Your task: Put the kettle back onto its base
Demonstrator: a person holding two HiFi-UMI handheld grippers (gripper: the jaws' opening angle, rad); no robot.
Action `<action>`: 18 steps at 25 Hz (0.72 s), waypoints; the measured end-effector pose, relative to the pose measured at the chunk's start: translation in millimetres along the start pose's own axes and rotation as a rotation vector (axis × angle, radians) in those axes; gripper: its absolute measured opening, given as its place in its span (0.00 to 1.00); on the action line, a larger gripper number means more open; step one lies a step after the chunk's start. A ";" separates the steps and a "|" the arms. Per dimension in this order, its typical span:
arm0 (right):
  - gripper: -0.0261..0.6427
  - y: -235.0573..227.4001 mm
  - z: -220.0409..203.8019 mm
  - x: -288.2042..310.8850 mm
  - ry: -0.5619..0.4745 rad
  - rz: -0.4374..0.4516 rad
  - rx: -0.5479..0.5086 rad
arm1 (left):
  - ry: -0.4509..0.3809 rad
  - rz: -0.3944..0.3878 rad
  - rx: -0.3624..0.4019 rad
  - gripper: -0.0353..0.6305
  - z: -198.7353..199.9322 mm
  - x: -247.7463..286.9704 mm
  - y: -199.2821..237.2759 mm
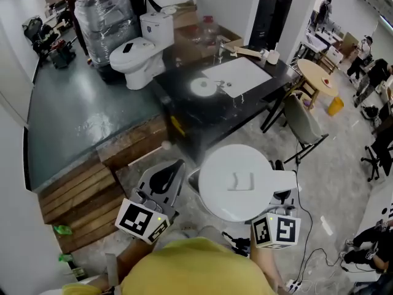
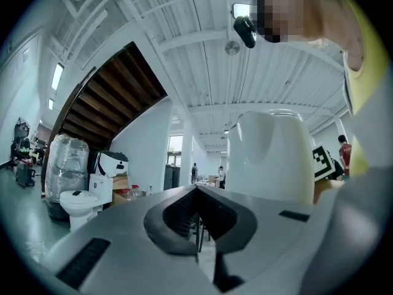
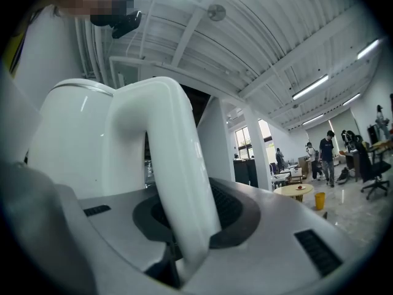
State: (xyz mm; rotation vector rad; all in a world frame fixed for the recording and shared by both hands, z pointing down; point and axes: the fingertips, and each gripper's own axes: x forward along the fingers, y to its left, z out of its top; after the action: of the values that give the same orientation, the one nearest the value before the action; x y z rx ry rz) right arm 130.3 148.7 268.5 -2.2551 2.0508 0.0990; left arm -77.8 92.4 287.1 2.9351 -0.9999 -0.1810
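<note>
- Right tongs [image 3: 184,257] are closed part-way on the kettle's curved white handle [image 3: 172,165], which stands upright between the two jaws and is gripped from both sides.
- Left tongs [image 2: 198,226] have their jaws brought together, tips meeting, with nothing between them; they hang free just to the left of the kettle.
- White kettle [image 1: 236,183] is carried in the air close to the person's chest, lid upward, between the two marker cubes. It is not on any surface.
- Round white base [image 1: 202,86] lies flat on the black bench [image 1: 184,118], well apart from the kettle and ahead of it.
- Beside the base on the bench lies a white rectangular sheet [image 1: 236,75].
- Past the bench's far left corner stands a white toilet [image 1: 141,54], with a plastic-wrapped bundle [image 1: 104,17] behind it on a grey-green floor [image 1: 80,109].
- Wooden planks [image 1: 80,195] edge that floor on the near side.
- To the right stand a grey chair [image 1: 301,121] and a small round wooden table [image 1: 316,72]; people are farther off in the open room.
</note>
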 end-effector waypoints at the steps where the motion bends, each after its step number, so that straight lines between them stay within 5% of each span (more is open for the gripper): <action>1: 0.17 2.1 -1.6 4.2 0.003 -0.003 -0.003 | 0.002 -0.004 -0.003 0.06 -1.7 2.1 5.3; 18: 0.17 6.4 -23.4 123.4 0.002 0.030 0.001 | 0.005 0.025 -0.024 0.06 -19.3 75.1 94.9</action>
State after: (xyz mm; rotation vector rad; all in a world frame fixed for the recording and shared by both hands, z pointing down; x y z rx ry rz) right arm 135.3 23.4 278.0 -2.2254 2.0852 0.0972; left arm -73.9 -28.7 305.5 2.8991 -1.0259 -0.1839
